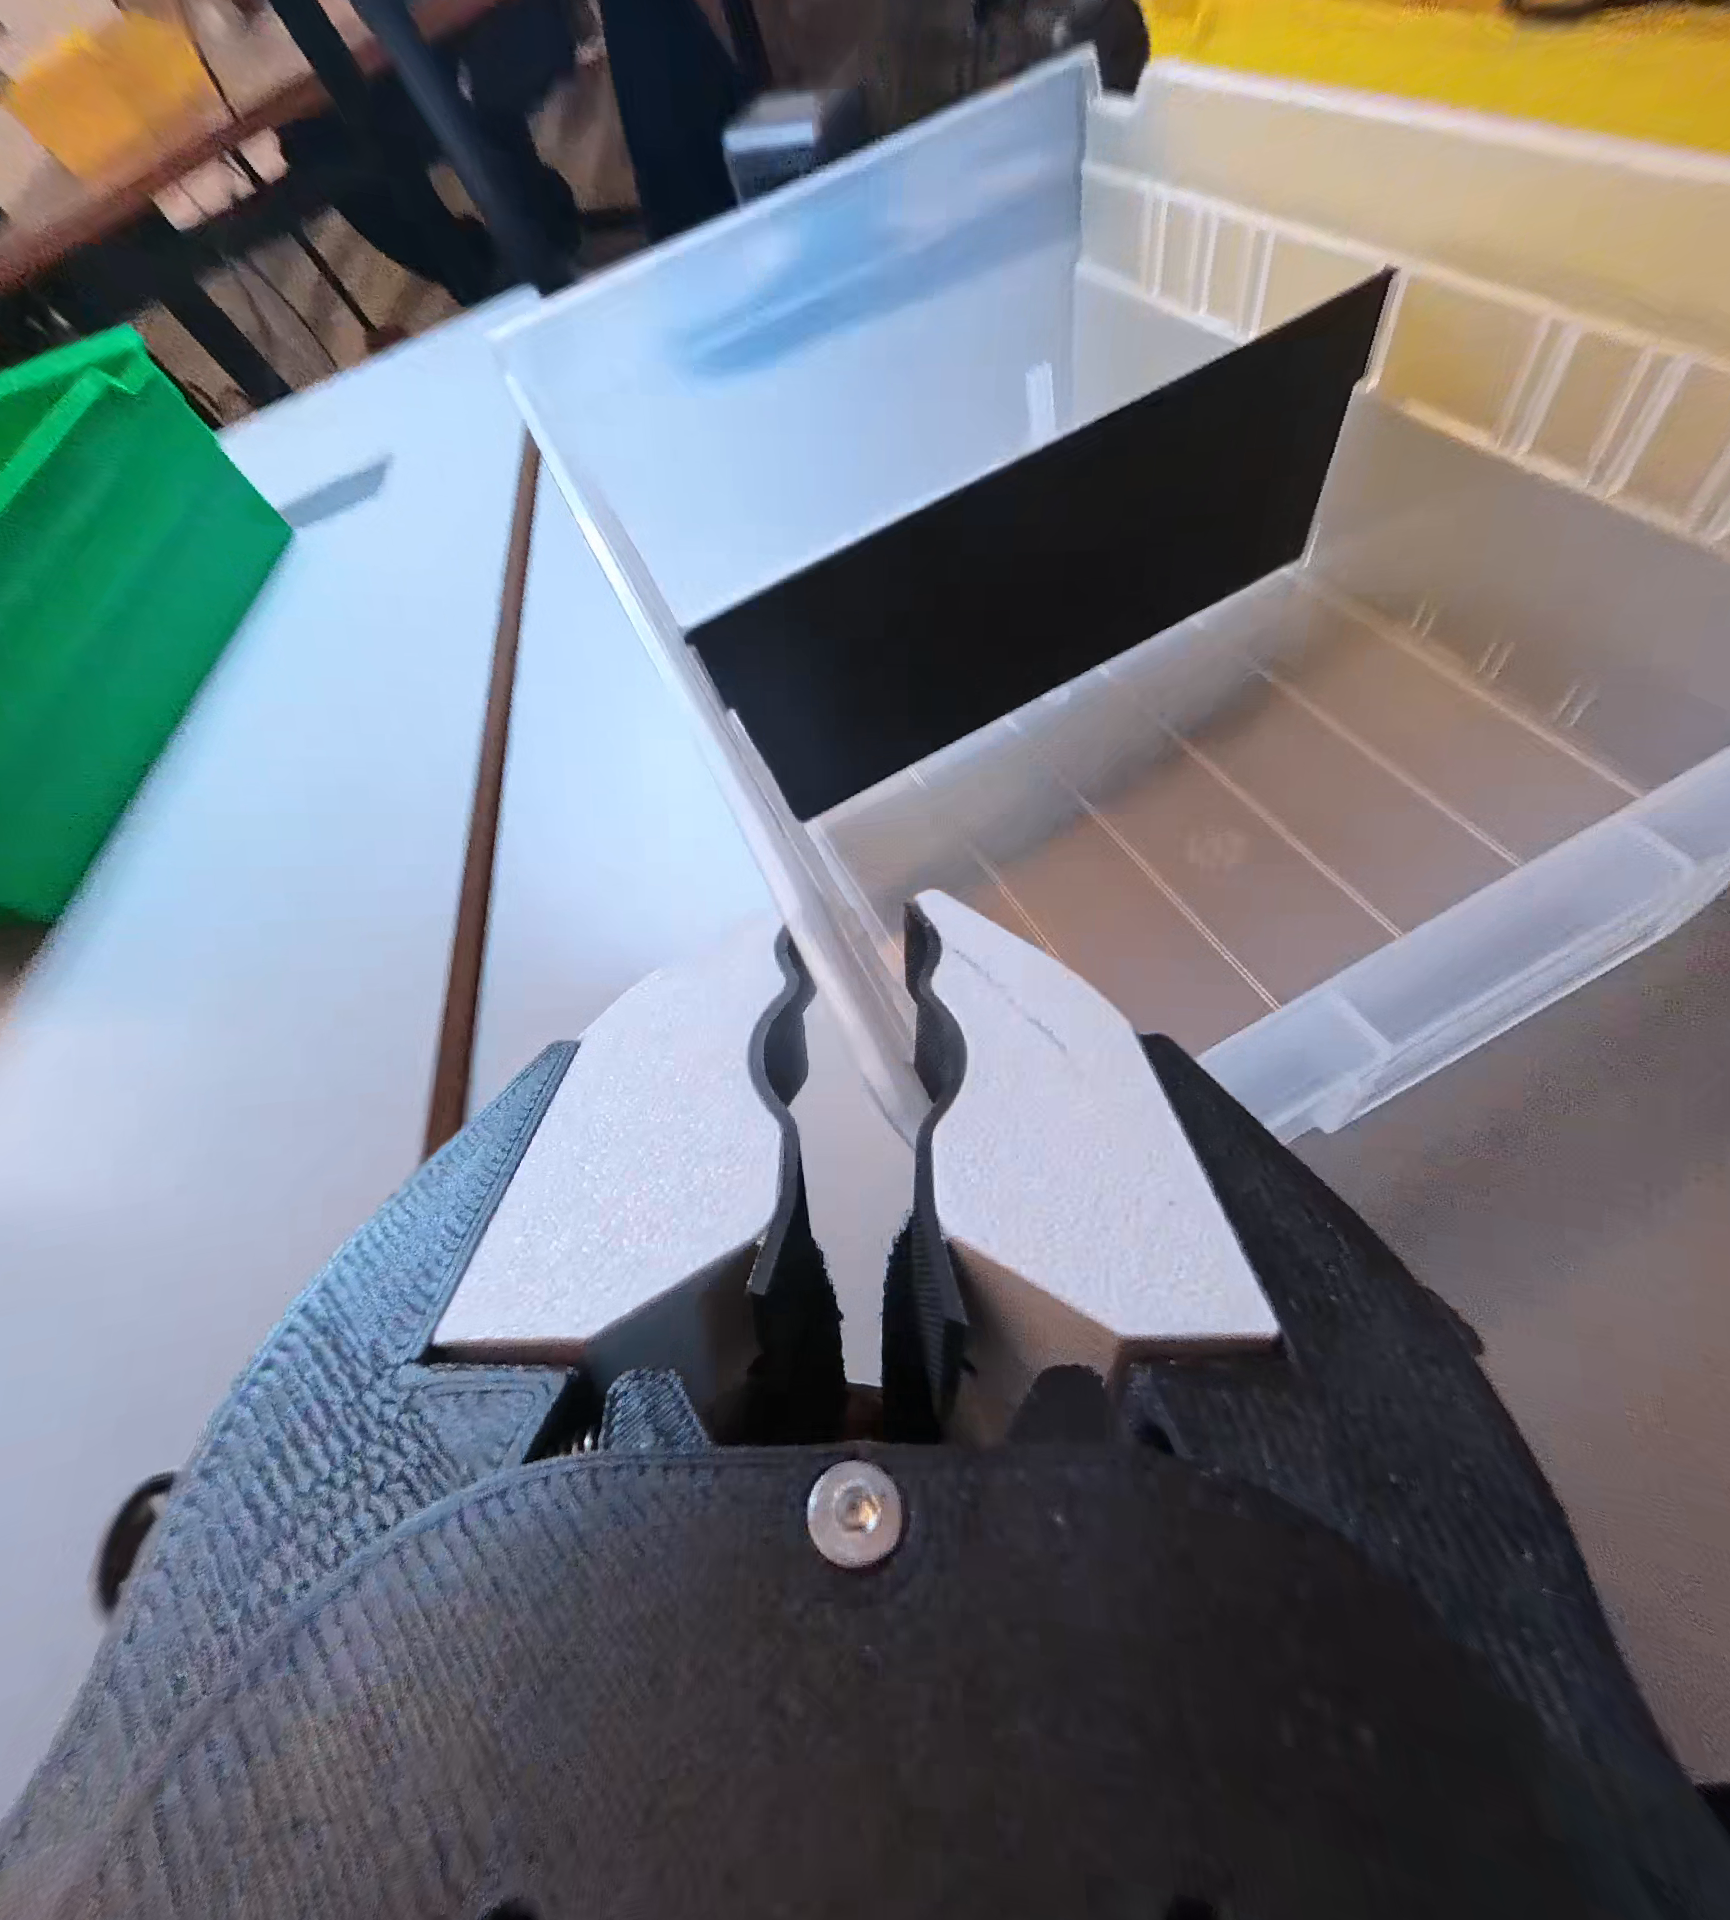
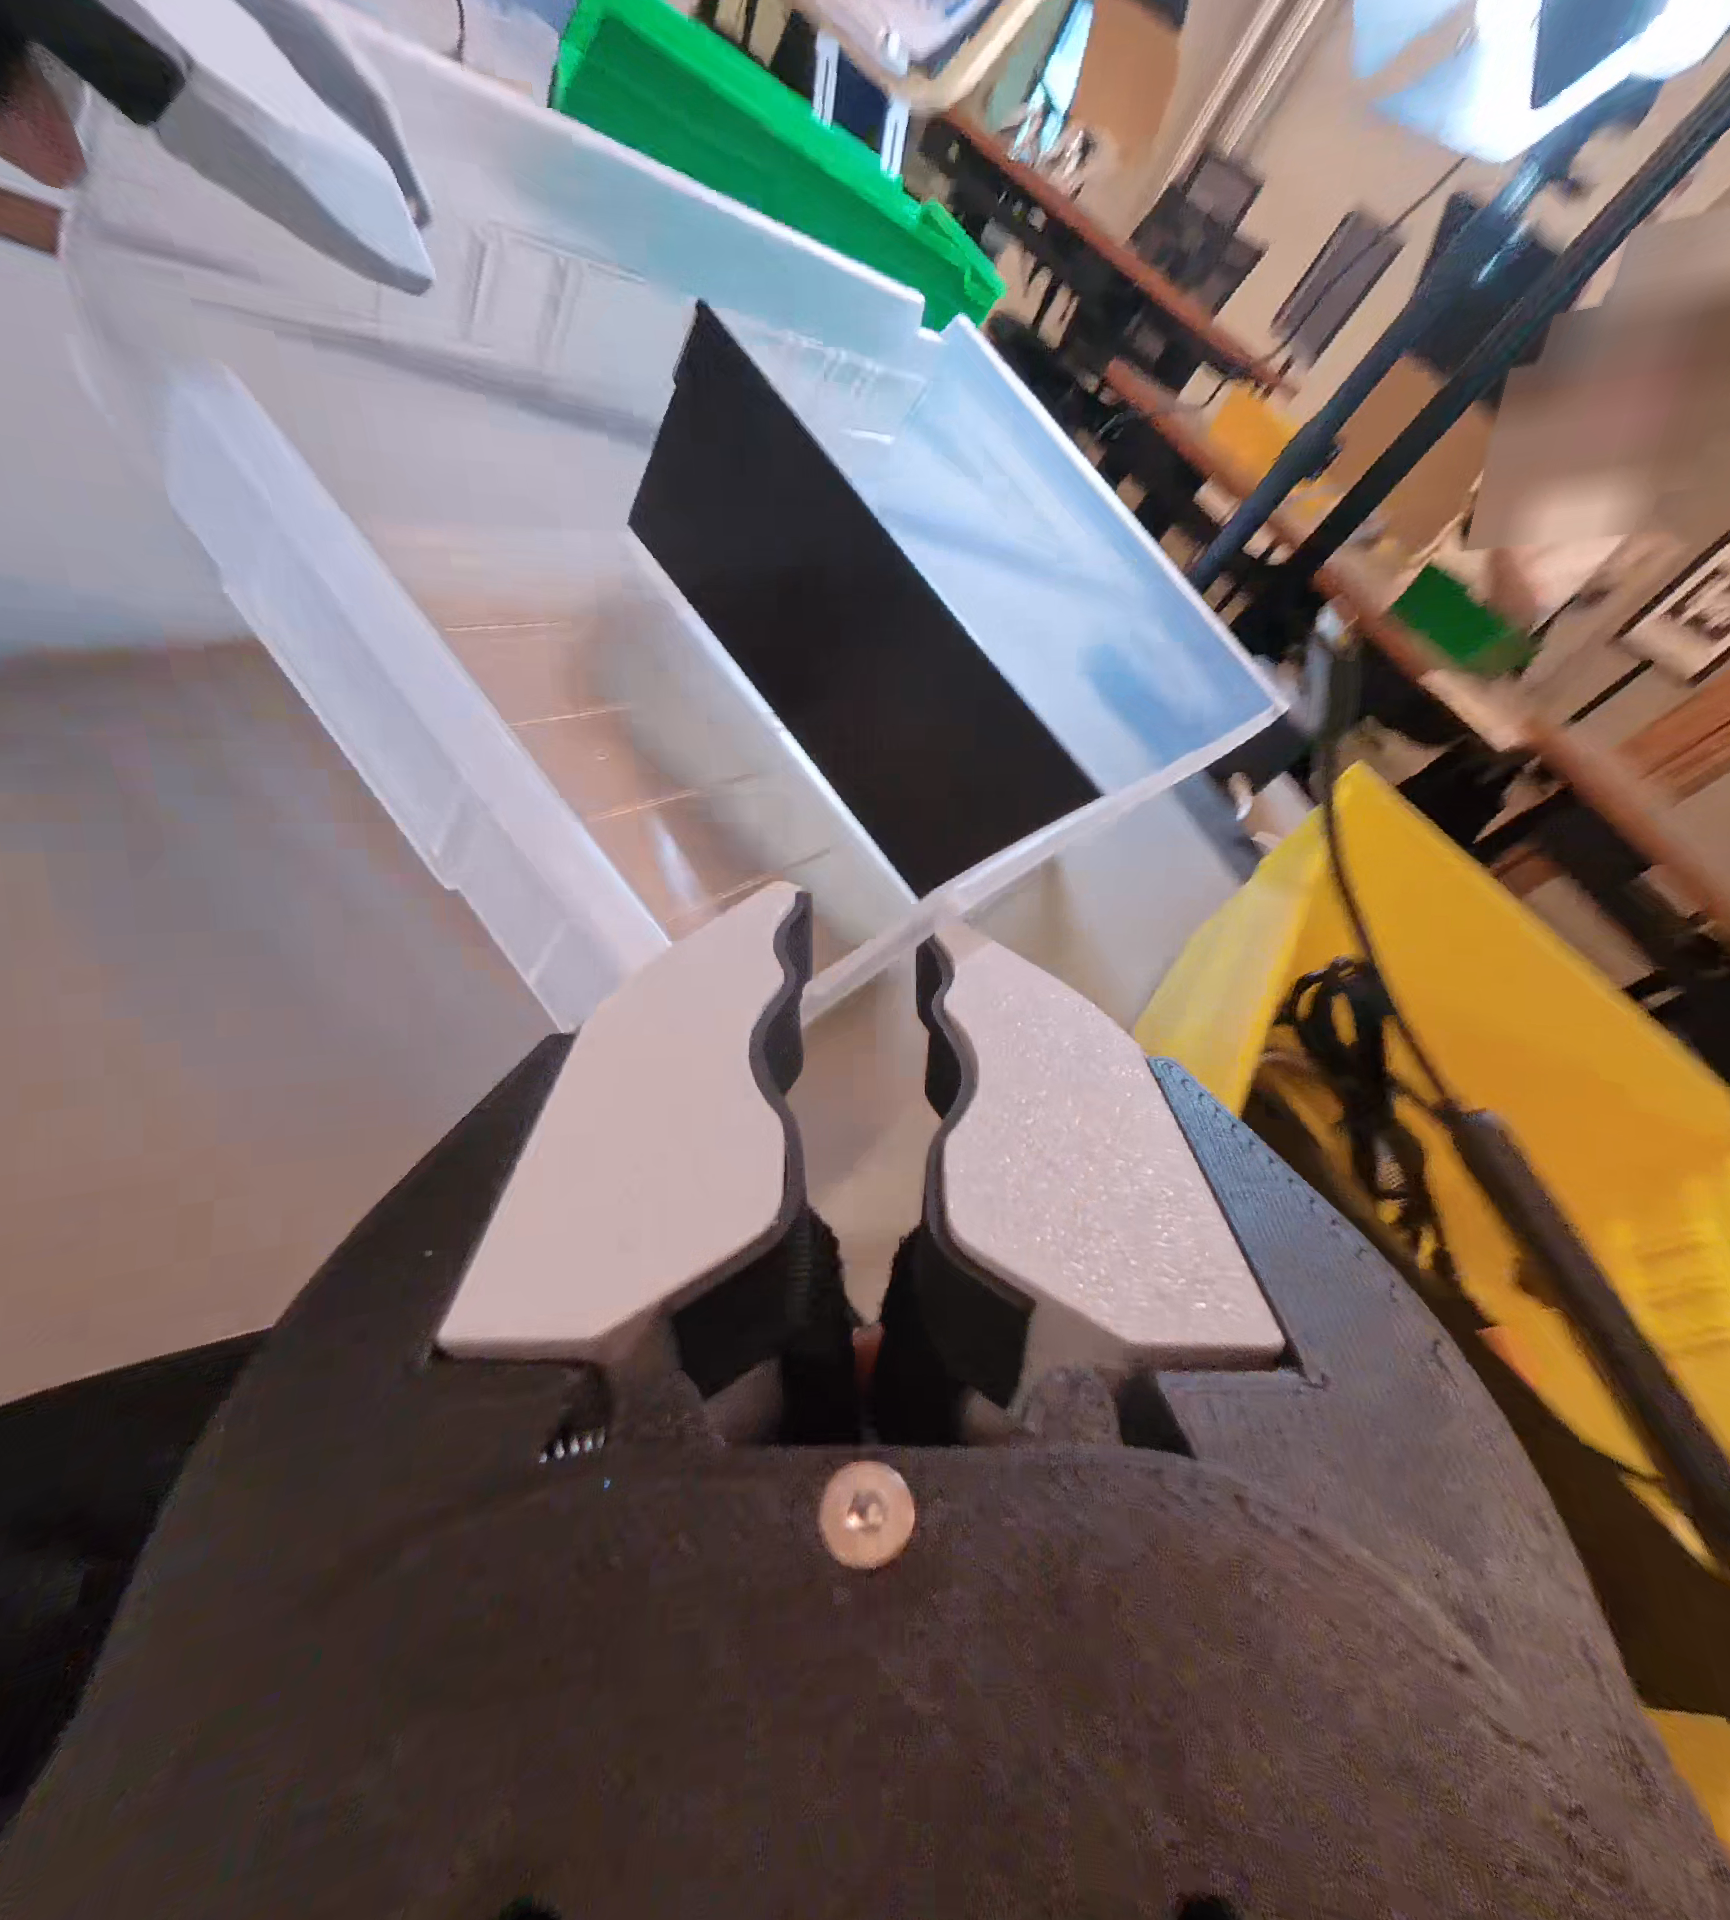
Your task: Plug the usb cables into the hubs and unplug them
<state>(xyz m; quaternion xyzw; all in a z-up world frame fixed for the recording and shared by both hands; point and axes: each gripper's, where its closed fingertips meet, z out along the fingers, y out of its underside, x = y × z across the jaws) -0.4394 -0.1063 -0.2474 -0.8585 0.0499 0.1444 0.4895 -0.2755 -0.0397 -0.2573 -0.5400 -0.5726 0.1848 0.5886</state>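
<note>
A clear plastic bin [image 1: 1463, 935] with a black divider [image 1: 1027, 603] stands across its middle; both compartments look empty. My left gripper [image 1: 850, 935] is shut on the bin's left side wall. My right gripper [image 2: 863, 935] is shut on the opposite side wall of the same bin [image 2: 404, 707]. The divider [image 2: 840, 623] shows there too. The left gripper's fingers [image 2: 300, 156] show at the top left of the right wrist view, on the far wall. Black cables [image 2: 1360, 1039] lie in a yellow bin [image 2: 1515, 1039]. No hub is in view.
A green bin [image 1: 61, 644] stands on the white table [image 1: 217, 1039] left of the clear bin, also in the right wrist view [image 2: 736, 135]. A brown seam [image 1: 487, 779] runs along the table. The yellow bin sits close to my right gripper. Desks and stands fill the background.
</note>
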